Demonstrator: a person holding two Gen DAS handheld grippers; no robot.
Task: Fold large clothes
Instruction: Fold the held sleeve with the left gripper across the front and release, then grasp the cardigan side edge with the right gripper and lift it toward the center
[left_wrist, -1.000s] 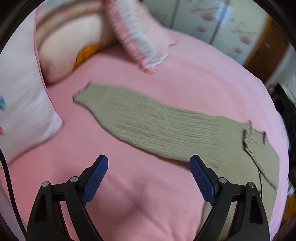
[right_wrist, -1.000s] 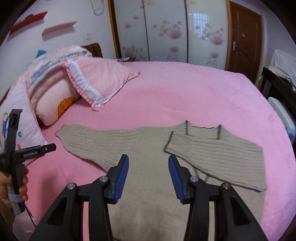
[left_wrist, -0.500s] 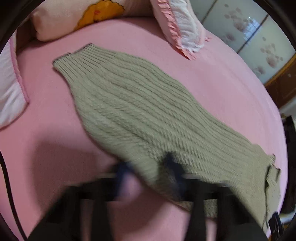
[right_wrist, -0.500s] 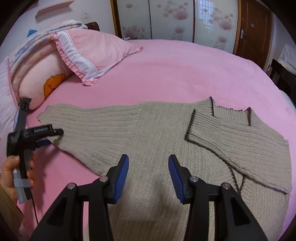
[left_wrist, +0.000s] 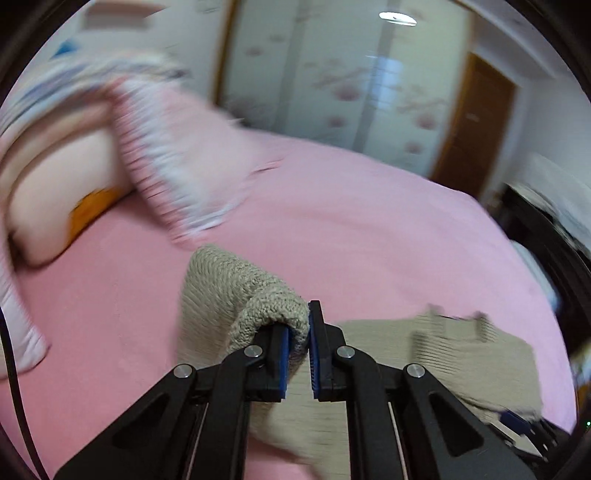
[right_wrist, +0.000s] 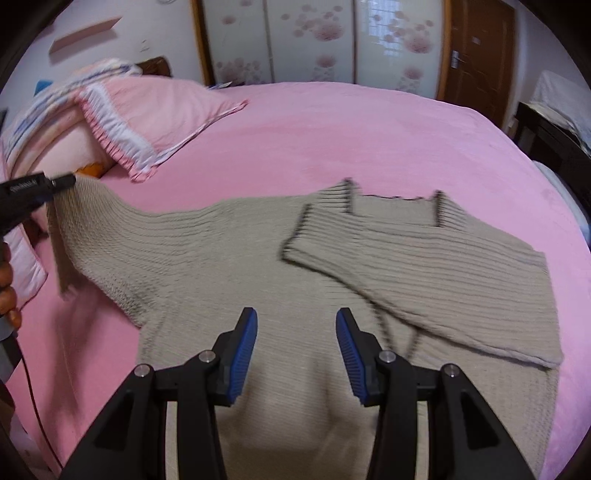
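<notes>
A beige ribbed knit sweater (right_wrist: 280, 258) lies spread on the pink bed (right_wrist: 351, 133). Its right sleeve (right_wrist: 424, 258) is folded across the chest. My left gripper (left_wrist: 298, 332) is shut on the cuff of the left sleeve (left_wrist: 236, 280) and holds it lifted off the bed. It shows in the right wrist view at the far left (right_wrist: 55, 182) with the sleeve hanging from it. My right gripper (right_wrist: 295, 343) is open and empty, hovering over the sweater's body.
Pink frilled pillows (right_wrist: 147, 118) and a peach pillow (left_wrist: 55, 192) are stacked at the bed's head on the left. A wardrobe with flowered doors (right_wrist: 314, 40) and a brown door (right_wrist: 476, 48) stand behind. Dark furniture (right_wrist: 554, 140) is at the right.
My left gripper went down to the left sleeve's cuff, shut on it and lifted it. My right gripper moved closer over the sweater's body and stayed open.
</notes>
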